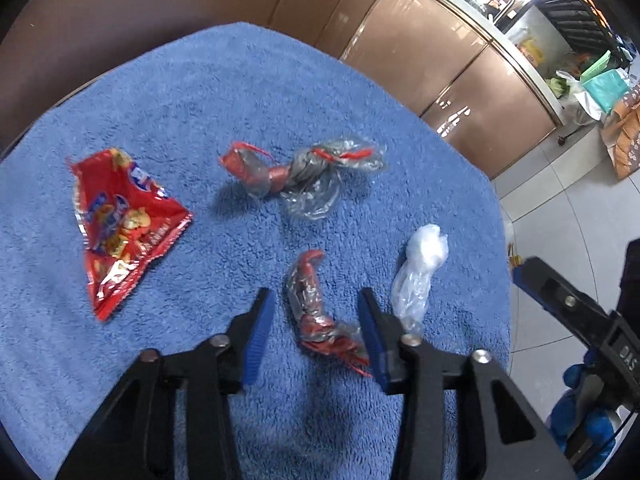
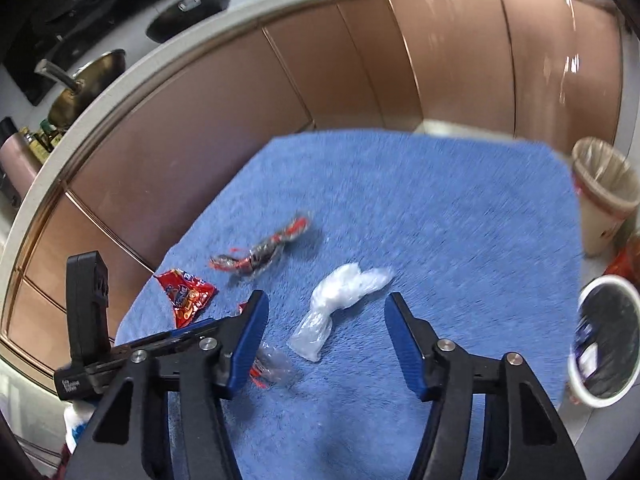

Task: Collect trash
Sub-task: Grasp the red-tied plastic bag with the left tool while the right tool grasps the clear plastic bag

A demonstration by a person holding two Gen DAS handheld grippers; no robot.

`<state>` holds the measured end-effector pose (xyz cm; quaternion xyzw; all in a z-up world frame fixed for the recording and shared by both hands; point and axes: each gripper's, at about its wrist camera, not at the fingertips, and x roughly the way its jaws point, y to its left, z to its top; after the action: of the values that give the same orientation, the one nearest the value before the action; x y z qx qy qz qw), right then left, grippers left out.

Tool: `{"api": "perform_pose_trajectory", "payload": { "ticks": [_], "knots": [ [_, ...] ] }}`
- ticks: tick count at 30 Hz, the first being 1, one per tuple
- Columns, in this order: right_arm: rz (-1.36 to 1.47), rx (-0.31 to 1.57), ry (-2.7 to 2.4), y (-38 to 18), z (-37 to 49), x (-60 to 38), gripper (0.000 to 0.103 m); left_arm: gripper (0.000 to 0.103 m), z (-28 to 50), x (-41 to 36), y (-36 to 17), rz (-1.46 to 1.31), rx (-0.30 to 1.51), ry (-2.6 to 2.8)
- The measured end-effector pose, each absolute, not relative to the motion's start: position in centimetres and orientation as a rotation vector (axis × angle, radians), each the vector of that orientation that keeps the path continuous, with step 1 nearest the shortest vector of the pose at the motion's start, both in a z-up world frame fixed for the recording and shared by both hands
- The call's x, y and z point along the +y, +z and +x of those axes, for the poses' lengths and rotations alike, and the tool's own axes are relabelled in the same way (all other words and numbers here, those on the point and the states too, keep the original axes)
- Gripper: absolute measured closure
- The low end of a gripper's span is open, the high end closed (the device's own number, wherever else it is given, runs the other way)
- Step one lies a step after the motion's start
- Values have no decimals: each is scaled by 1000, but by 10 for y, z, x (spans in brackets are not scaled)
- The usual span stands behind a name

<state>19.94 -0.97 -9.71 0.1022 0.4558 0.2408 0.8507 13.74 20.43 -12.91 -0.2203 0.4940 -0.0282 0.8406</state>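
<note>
Left tool [image 1: 316, 336] gapes around red wrapper [image 1: 316, 308], its tail hidden; right tool [image 2: 326, 344] open.

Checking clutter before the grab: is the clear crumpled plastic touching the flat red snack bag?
Apart. The left wrist view shows the clear plastic and the red snack bag separated by blue towel.

In the right wrist view the blue towel [image 2: 420, 208] is smeared by motion blur, and the lined bin [image 2: 604, 196] beside its far right corner is blurred and partly cut off by the picture's edge. The red-and-clear wrapper [image 2: 272, 368] at the towel's near left is half hidden behind a blue pad. The print on the red snack packet [image 1: 124, 224] is too blurred to read.
</note>
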Motion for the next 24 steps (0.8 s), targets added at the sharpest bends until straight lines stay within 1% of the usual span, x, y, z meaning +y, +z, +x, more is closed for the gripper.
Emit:
{"api": "perform_pose_trajectory", "payload": {
  "ticks": [1,11,14,17,20,22,24],
  "knots": [
    [214,975,506,-102,204,-6,46,71,139,203,-132,-462,1051,-62],
    [196,1108,501,-140,231,23,46,80,154,198,-145,-435,1064,-68],
    [192,1139,494,-149,237,28,48,82,158,196,-145,-422,1060,-70],
    [192,1148,495,-154,241,32,50,87,161,195,-147,-397,1055,-65],
    [188,1155,497,-158,244,36,55,90,161,194,-148,-385,1047,-56],
    [188,1161,501,-161,245,38,64,91,161,196,-148,-394,1043,-53],
    [190,1161,507,-163,245,39,70,91,161,195,-149,-396,1038,-49]
  ]
}}
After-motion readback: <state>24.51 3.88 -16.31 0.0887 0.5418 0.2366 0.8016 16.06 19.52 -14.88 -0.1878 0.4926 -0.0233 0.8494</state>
